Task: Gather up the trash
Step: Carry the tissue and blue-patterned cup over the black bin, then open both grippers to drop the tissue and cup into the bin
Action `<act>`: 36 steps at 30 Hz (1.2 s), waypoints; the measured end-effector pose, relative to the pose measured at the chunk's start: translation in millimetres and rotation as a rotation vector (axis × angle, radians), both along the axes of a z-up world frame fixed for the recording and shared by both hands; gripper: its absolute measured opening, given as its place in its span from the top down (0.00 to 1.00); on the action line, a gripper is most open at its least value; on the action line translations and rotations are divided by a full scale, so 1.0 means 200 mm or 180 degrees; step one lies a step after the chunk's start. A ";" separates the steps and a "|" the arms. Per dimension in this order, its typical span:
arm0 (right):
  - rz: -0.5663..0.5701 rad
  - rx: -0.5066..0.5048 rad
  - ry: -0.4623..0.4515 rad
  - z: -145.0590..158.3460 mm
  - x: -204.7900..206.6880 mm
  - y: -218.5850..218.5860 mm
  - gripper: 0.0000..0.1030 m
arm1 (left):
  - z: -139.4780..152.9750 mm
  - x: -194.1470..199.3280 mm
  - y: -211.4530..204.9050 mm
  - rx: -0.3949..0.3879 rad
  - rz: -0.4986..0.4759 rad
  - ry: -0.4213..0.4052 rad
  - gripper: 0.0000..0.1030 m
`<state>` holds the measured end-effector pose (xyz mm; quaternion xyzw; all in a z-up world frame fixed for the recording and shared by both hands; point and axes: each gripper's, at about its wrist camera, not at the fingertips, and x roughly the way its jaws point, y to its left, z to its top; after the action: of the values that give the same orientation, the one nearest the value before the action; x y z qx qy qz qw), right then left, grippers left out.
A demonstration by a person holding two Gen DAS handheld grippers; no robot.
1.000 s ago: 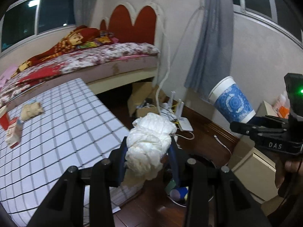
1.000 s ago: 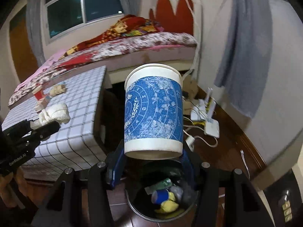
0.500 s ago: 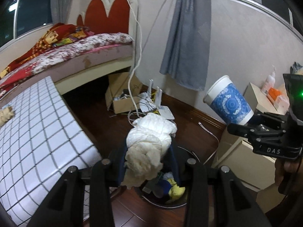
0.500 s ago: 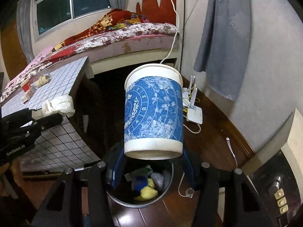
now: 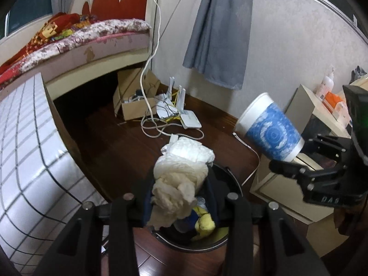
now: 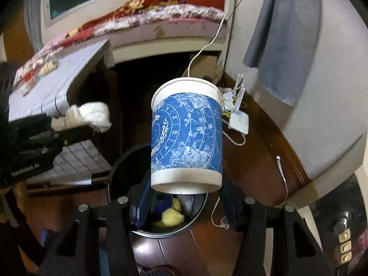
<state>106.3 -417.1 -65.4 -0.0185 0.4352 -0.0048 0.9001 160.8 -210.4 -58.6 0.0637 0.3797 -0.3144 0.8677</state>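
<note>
Hovering over the round black trash bin [image 5: 232, 179], we have our left gripper [image 5: 181, 197] clenched on the crumpled white tissue wad [image 5: 181, 174] directly above its mouth, while our right gripper [image 6: 186, 197] grasps the blue-patterned paper cup [image 6: 186, 135] over its far rim.

Dim indoor lighting, dark corners, heavy fisheye bending at the edges, slight motion blur throughout.

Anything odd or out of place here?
Mostly the floor: router and tangled white cables sprawl beside an open cardboard box. Paper cup and tissue wad are gripped cleanly above the bin.
</note>
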 end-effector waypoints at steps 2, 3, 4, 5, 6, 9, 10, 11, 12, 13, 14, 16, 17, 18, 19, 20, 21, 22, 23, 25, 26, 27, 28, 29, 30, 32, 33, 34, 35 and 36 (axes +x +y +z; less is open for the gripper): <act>0.0050 -0.0006 0.0079 -0.05 0.02 0.02 0.46 | -0.03 0.01 -0.01 0.0020 -0.0020 0.0035 0.61; 0.0079 -0.0025 0.0127 -0.07 0.04 0.03 0.46 | -0.05 0.02 -0.02 0.0028 -0.0029 0.0054 0.61; 0.0102 -0.0044 0.0158 -0.09 0.05 0.03 0.46 | -0.06 0.03 -0.02 0.0042 -0.0032 0.0067 0.61; 0.0130 -0.0062 0.0195 -0.11 0.06 0.04 0.46 | -0.09 0.03 -0.02 0.0050 -0.0045 0.0096 0.61; 0.0161 -0.0079 0.0237 -0.13 0.07 0.05 0.46 | -0.11 0.04 -0.03 0.0064 -0.0062 0.0139 0.61; 0.0205 -0.0091 0.0372 -0.20 0.10 0.07 0.45 | -0.16 0.07 -0.03 0.0102 -0.0099 0.0230 0.60; 0.0213 -0.0108 0.0417 -0.23 0.12 0.07 0.45 | -0.17 0.08 -0.03 0.0098 -0.0116 0.0257 0.60; 0.0220 -0.0133 0.0460 -0.25 0.13 0.08 0.45 | -0.19 0.08 -0.04 0.0101 -0.0125 0.0277 0.60; 0.0227 -0.0141 0.0495 -0.27 0.14 0.08 0.45 | -0.21 0.08 -0.04 0.0102 -0.0145 0.0302 0.60; 0.0238 -0.0144 0.0542 -0.30 0.15 0.08 0.45 | -0.22 0.09 -0.04 0.0100 -0.0159 0.0320 0.60; 0.0250 -0.0148 0.0580 -0.32 0.16 0.08 0.45 | -0.23 0.09 -0.05 0.0099 -0.0177 0.0344 0.60; 0.0274 -0.0128 0.0655 -0.36 0.18 0.09 0.45 | -0.26 0.09 -0.06 0.0103 -0.0212 0.0378 0.59; 0.0297 -0.0105 0.0729 -0.38 0.20 0.09 0.45 | -0.28 0.10 -0.07 0.0094 -0.0255 0.0430 0.58; 0.0347 -0.0098 0.0823 -0.42 0.21 0.10 0.44 | -0.29 0.10 -0.08 0.0097 -0.0277 0.0478 0.51; 0.0365 -0.0140 0.0850 -0.44 0.23 0.10 0.39 | -0.32 0.11 -0.09 0.0146 -0.0245 0.0540 0.25; 0.0342 -0.0229 0.0886 -0.46 0.24 0.11 0.13 | -0.34 0.13 -0.09 0.0196 -0.0180 0.0564 0.11; 0.0276 -0.0355 0.0944 -0.50 0.24 0.10 0.01 | -0.36 0.13 -0.08 0.0226 -0.0115 0.0570 0.01; 0.0250 -0.0401 0.0969 -0.51 0.25 0.09 0.01 | -0.37 0.14 -0.07 0.0236 -0.0055 0.0570 0.01; 0.0228 -0.0425 0.0999 -0.53 0.25 0.08 0.01 | -0.37 0.15 -0.05 0.0237 -0.0001 0.0569 0.01; 0.0162 -0.0426 0.1008 -0.53 0.26 0.04 0.01 | -0.37 0.15 -0.02 0.0274 0.0087 0.0522 0.01; 0.0128 -0.0409 0.0998 -0.53 0.26 0.03 0.01 | -0.37 0.15 -0.01 0.0311 0.0129 0.0482 0.01; 0.0103 -0.0399 0.0997 -0.53 0.27 0.02 0.01 | -0.37 0.16 0.00 0.0325 0.0155 0.0456 0.01; 0.0082 -0.0412 0.0996 -0.53 0.27 0.01 0.01 | -0.37 0.16 0.01 0.0332 0.0183 0.0430 0.01; 0.0068 -0.0433 0.0995 -0.53 0.27 0.00 0.01 | -0.36 0.16 0.02 0.0337 0.0207 0.0411 0.01; 0.0066 -0.0442 0.0996 -0.51 0.25 0.01 0.01 | -0.36 0.16 0.02 0.0335 0.0221 0.0408 0.01; 0.0061 -0.0466 0.0994 -0.51 0.25 0.01 0.01 | -0.35 0.16 0.03 0.0337 0.0245 0.0379 0.01; 0.0060 -0.0472 0.0995 -0.50 0.25 0.02 0.01 | -0.35 0.16 0.03 0.0339 0.0242 0.0372 0.01; 0.0062 -0.0470 0.0994 -0.49 0.24 0.02 0.01 | -0.34 0.16 0.03 0.0346 0.0237 0.0365 0.01; 0.0061 -0.0473 0.0990 -0.49 0.24 0.02 0.01 | -0.34 0.15 0.04 0.0359 0.0234 0.0345 0.01; 0.0057 -0.0477 0.0981 -0.48 0.24 0.02 0.01 | -0.33 0.15 0.05 0.0363 0.0238 0.0334 0.01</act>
<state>153.8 -412.3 -161.3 -0.0899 0.5664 -0.0263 0.8188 190.0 -201.3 -125.1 0.0822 0.4439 -0.2626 0.8528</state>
